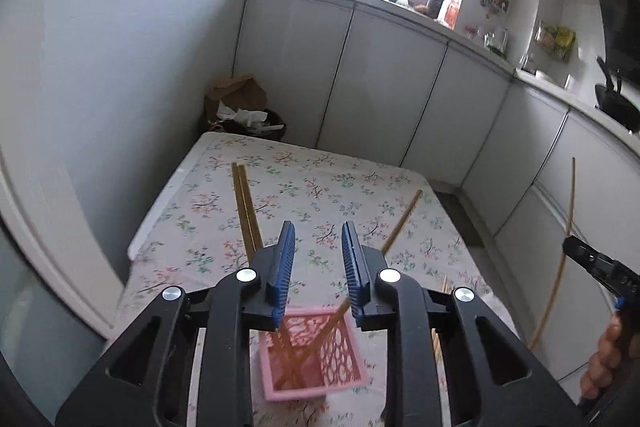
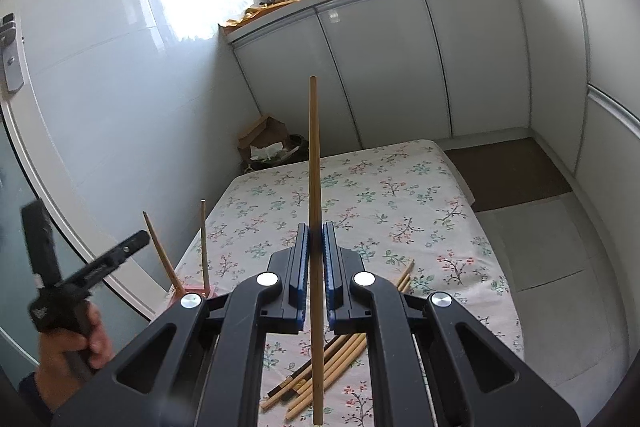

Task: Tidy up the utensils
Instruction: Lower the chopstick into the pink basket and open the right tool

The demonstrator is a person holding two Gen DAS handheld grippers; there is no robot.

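Note:
My left gripper (image 1: pixel 318 227) is open and empty, above a pink lattice holder (image 1: pixel 344 351) that stands on the floral table and has chopsticks (image 1: pixel 308 351) leaning in it. My right gripper (image 2: pixel 316 227) is shut on one wooden chopstick (image 2: pixel 314 155), held upright above the table. The same chopstick (image 1: pixel 560 259) shows at the right edge of the left wrist view, with the right gripper (image 1: pixel 576 247). A pile of several loose chopsticks (image 2: pixel 340 359) lies on the table under the right gripper. The holder (image 2: pixel 200 293) with two chopsticks (image 2: pixel 164 255) shows at the left.
The table (image 1: pixel 340 187) has a floral cloth. A pair of chopsticks (image 1: pixel 246 207) lies on its far left part and a single one (image 1: pixel 402 221) on the right. White cabinets (image 1: pixel 380 79) run behind. A bin with cardboard (image 1: pixel 244 111) stands in the corner.

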